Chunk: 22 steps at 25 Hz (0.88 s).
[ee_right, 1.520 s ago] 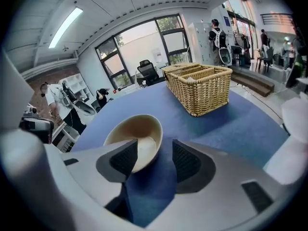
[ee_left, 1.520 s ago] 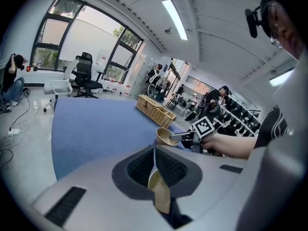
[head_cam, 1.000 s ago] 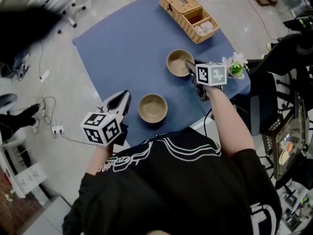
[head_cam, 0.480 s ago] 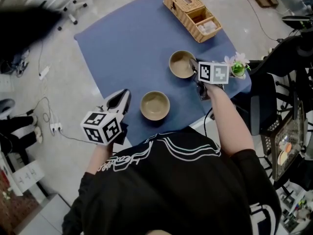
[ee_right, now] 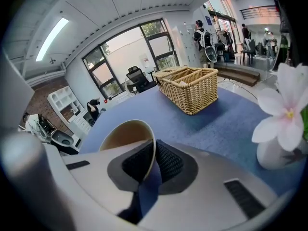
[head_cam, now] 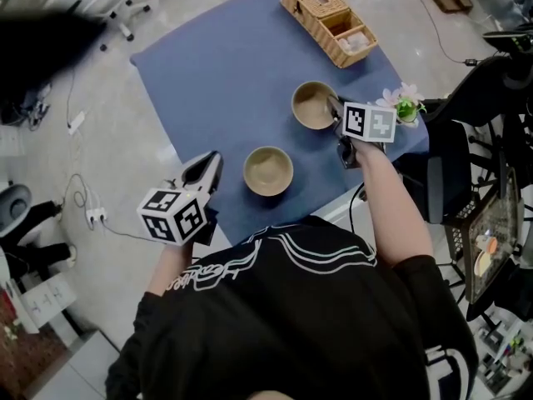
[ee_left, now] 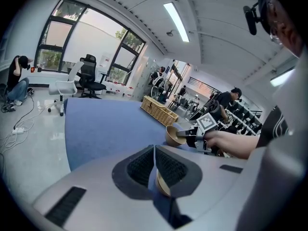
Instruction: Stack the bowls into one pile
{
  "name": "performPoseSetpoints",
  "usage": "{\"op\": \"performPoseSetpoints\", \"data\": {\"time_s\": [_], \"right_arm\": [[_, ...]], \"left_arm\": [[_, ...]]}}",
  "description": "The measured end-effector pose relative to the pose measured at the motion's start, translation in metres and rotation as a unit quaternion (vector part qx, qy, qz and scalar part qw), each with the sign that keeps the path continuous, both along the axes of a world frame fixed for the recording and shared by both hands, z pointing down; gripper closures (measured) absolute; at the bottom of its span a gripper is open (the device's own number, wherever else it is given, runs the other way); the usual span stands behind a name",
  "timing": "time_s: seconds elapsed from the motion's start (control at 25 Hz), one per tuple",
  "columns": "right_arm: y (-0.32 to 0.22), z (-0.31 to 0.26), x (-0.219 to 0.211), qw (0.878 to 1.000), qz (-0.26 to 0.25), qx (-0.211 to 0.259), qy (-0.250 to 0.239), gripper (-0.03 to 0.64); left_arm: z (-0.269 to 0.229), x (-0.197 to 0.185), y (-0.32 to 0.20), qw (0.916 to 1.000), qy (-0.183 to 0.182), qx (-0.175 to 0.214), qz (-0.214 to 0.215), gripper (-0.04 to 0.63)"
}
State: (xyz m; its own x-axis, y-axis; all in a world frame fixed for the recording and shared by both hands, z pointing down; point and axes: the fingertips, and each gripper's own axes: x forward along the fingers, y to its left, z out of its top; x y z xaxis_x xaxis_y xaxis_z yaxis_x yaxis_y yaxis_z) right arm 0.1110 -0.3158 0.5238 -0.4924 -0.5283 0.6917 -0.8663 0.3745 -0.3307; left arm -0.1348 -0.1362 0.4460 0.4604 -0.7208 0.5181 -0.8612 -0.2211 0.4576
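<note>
Now the right gripper's (ee_right: 155, 143) black ribbed pads (ee_right: 168, 160) pinch the near rim of the far bowl (ee_right: 126, 134), one pad inside the wall and one outside. Its jaws have just been closing, and the thin tan wall stands between them with no gap showing. In the head view this right gripper (head_cam: 333, 107) reaches the far bowl (head_cam: 314, 105) from the person's side. The bowl sits over the blue cloth (head_cam: 216, 73), between the wicker basket (head_cam: 327, 19) and the near bowl (head_cam: 268, 171). I cannot tell whether it has left the cloth.

The left gripper (ee_left: 154, 150) has its jaws together on nothing. It hangs beside the near bowl (ee_left: 162, 186), apart from it, off the cloth's edge in the head view (head_cam: 210, 167).

Judging by its even rim and smooth matte wall, the far bowl is stiff and fairly light, likely ceramic or pressed fibre, and it could chip if dropped. A one-sided rim pinch lets the bowl swing and tip downward away from the jaws, and the smooth wall could slide on the pads. The rim looks like the only place to take hold of it, so a deep, firm bite is wise. The bowl would best be carried low and level to the near bowl, well clear of the flower (head_cam: 402, 107).
</note>
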Motion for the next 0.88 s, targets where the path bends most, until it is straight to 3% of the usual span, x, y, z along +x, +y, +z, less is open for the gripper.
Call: {"op": "performPoseSetpoints", "data": {"time_s": [0.88], "right_arm": [[0.068, -0.061, -0.028, 0.998, 0.008, 0.038, -0.059, 0.574]], "left_arm": [[-0.006, -0.012, 0.035, 0.9991, 0.009, 0.011, 0.039, 0.563]]}}
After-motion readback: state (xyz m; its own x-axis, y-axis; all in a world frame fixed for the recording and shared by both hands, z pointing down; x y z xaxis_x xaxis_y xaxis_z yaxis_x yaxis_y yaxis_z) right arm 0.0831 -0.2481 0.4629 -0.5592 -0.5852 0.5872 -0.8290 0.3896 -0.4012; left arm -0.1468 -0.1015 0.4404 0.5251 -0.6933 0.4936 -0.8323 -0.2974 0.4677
